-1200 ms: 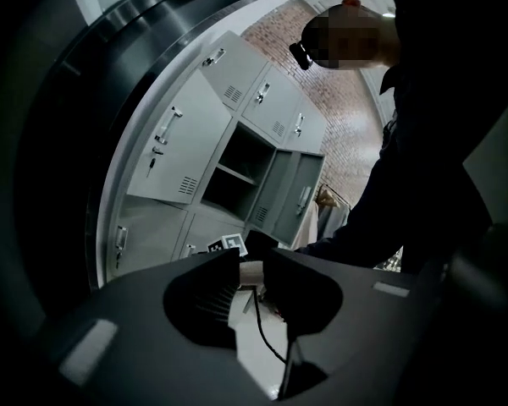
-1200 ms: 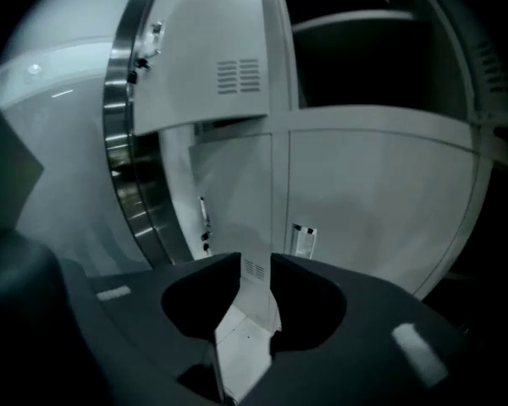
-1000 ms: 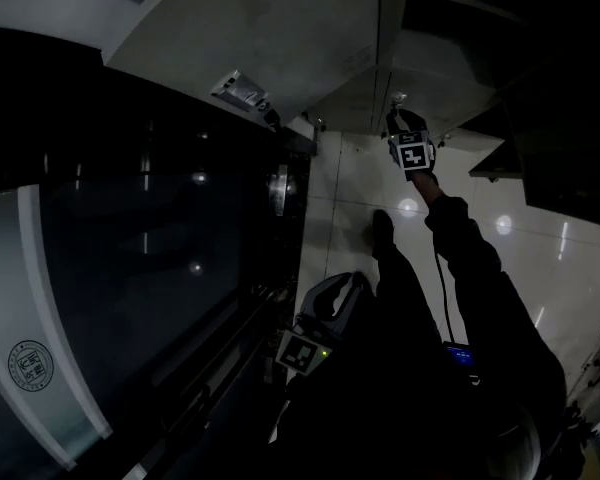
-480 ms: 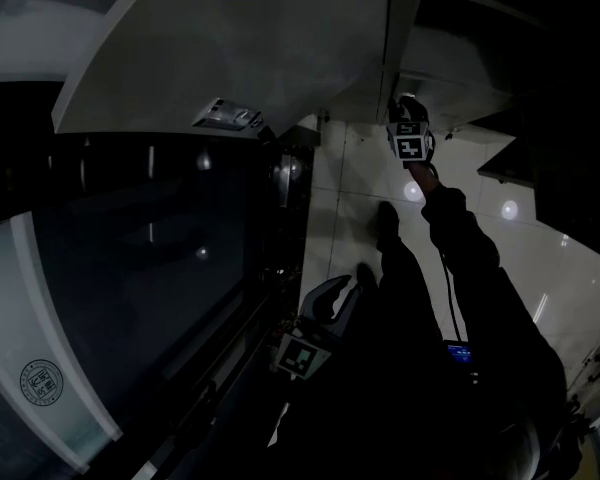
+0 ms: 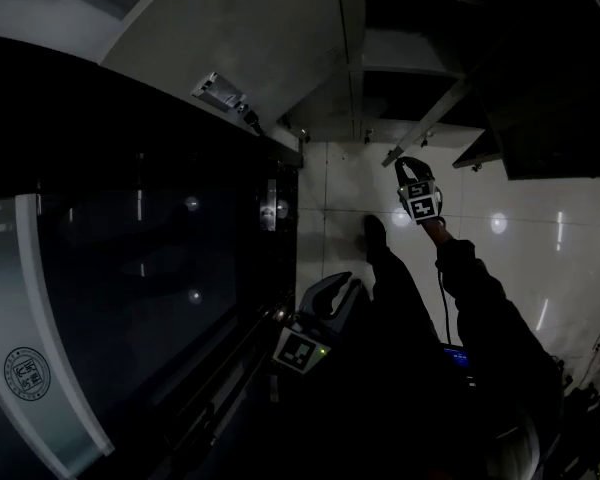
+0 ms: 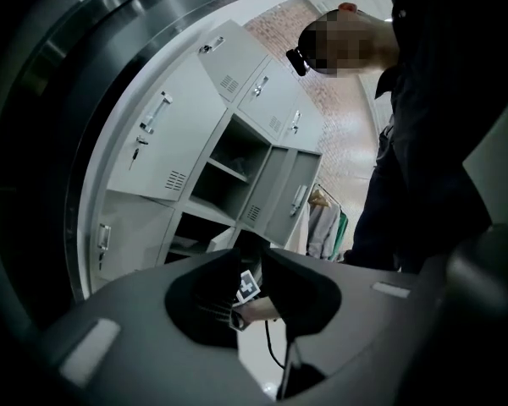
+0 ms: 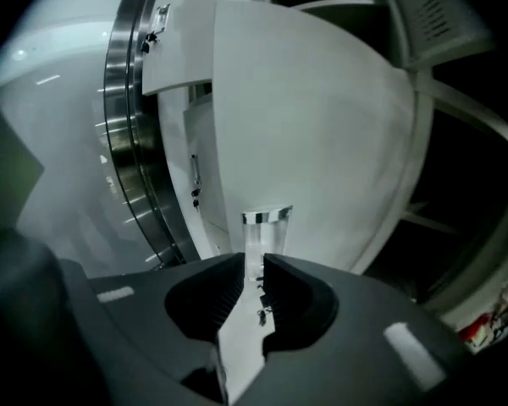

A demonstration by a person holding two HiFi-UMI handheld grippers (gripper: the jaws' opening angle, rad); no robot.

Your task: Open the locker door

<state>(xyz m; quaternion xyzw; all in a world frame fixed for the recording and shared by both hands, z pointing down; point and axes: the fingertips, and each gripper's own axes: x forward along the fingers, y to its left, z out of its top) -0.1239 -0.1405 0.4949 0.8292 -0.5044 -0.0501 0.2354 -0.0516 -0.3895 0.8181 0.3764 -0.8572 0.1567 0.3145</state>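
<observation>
The pale locker door [image 7: 322, 125] stands swung out, with dark locker space to its right. Its chrome handle [image 7: 265, 227] stands upright with keys hanging below it. My right gripper [image 7: 252, 265] points at that handle. Its jaws are closing, and the handle shows just beyond the tips with nothing pressed between them. In the dim head view the right gripper [image 5: 408, 166] is held out near a door edge [image 5: 425, 128]. My left gripper [image 5: 342, 290] hangs low by the person's body. Its jaws [image 6: 252, 256] show a narrow gap and hold nothing.
A bank of grey lockers [image 6: 165, 142] fills the left gripper view, some compartments [image 6: 229, 163] open. Clothes [image 6: 326, 218] hang beyond them. A dark glass panel with a steel frame [image 5: 130, 268] runs along my left. The person's legs stand on a glossy tiled floor [image 5: 520, 228].
The right gripper has dropped lower in the head view, away from the door edge it was up against. The left gripper has stayed in place.
</observation>
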